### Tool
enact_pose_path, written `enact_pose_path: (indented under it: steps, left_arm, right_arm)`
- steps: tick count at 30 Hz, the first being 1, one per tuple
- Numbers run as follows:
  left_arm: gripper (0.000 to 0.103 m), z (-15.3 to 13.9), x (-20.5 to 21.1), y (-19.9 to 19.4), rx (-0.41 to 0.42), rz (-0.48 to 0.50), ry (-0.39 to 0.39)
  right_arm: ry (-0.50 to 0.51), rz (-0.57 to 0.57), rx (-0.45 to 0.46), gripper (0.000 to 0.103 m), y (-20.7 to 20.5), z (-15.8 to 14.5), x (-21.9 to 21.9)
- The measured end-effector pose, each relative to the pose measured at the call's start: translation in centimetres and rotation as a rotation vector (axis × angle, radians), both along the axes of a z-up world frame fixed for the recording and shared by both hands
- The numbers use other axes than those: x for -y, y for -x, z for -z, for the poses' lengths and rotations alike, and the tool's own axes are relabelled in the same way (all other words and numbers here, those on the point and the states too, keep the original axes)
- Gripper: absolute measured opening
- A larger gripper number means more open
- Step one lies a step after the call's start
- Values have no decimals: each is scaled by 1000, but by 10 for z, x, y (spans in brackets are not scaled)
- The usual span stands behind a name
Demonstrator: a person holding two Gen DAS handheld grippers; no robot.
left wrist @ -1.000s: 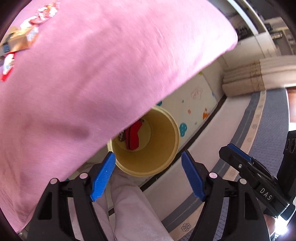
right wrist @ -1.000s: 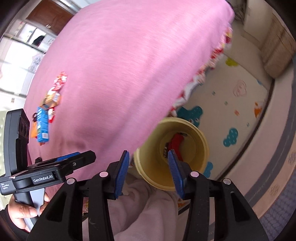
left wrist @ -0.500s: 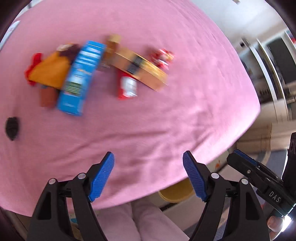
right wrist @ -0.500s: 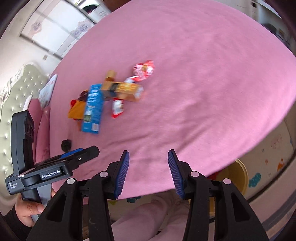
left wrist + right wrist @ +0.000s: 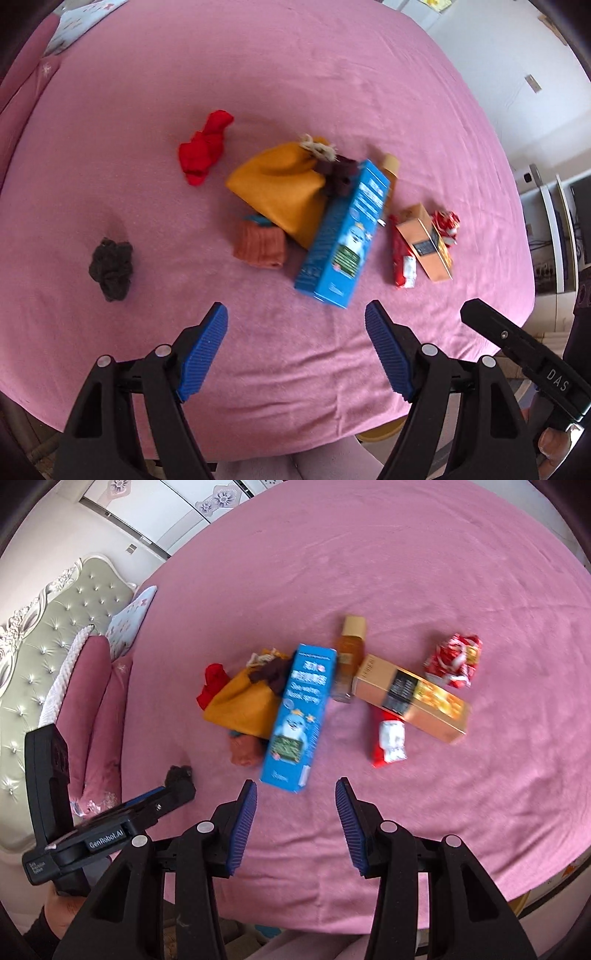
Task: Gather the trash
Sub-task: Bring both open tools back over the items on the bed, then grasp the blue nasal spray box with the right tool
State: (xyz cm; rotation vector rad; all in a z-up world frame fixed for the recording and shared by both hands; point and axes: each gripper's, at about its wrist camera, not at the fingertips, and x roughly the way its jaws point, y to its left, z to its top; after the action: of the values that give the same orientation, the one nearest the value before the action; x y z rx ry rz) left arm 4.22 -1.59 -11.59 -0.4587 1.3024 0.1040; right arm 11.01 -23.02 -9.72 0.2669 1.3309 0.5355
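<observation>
Hovering over the pink bedsheet (image 5: 295,92), the left gripper (image 5: 295,347) gapes wide and the right gripper (image 5: 295,823) moderately, both empty; the blue box (image 5: 297,712) lies mid-frame among wrappers.

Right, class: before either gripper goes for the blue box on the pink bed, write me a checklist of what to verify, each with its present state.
1. Left gripper open and empty: ok.
2. Right gripper open and empty: ok.
3. Blue box in view and nearest the right gripper: ok.
4. Box free of neighbours: not ok; it leans on the orange pouch and touches the amber bottle.
5. Right fingers spread wider than the box: cannot tell.
6. Yellow bin reachable: cannot tell; only its rim shows below the bed edge.
</observation>
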Motion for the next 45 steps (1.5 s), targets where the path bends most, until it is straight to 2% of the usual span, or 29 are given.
enact_pose_path:
  steps: [4, 14, 15, 17, 27, 30, 32, 40, 42, 45]
  left_arm:
    - [76, 4, -14, -9, 4, -17, 12]
    - [77, 34, -43, -38, -39, -90, 37]
    - [77, 38, -46, -41, -47, -97, 42]
    - [77, 45, -49, -48, -62, -100, 44]
    - [77, 75, -63, -78, -120, -102, 68]
    - [77, 81, -63, -87, -131, -90, 81]
    - [77, 87, -63, -93, -140, -79, 89]
    - [76, 98, -62, -117, -150, -47, 129]
    - [58, 99, -63, -121, -144, -59, 144]
    - [48, 97, -62, -124, -149, -73, 139]
  right_arm:
    - [-1, 13, -14, 50, -14, 8, -15]
    - [43, 30, -100, 52, -51, 57, -45]
    - [56, 41, -110, 54, -56, 62, -47]
    - [76, 68, -132, 72, -62, 73, -49]
    - [105, 69, -215, 70, -88, 105, -70]
    - [139, 79, -245, 63, -91, 115, -71]
    - [102, 83, -267, 47, -91, 119, -70]
    - [62, 84, -264, 46, -83, 112, -48]
    - [54, 86, -271, 46, -82, 113, -44]
    - [51, 80, -282, 46, -79, 115, -42]
